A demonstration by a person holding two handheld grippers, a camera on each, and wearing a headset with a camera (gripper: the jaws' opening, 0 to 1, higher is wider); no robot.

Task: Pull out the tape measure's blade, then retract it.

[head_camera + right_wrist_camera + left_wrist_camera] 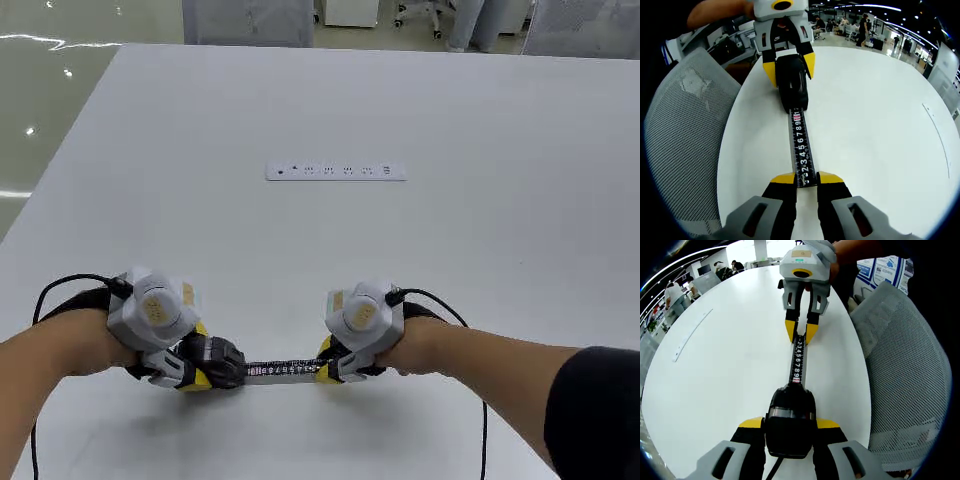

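The left hand-held gripper (789,423) is clenched around the black tape measure (791,82), held low by the near edge of the white tabletop (300,110); the blade (800,145) runs out flat, numbers up, to the right hand-held gripper (806,178), whose yellow-tipped jaws appear to be pinched on the blade's end, though the hook itself is hidden; a grey mesh chair (900,365) stands just beyond that near edge; ahead, bare white surface stretches to a power strip (336,171), well apart from both tools, and on to the far edge.
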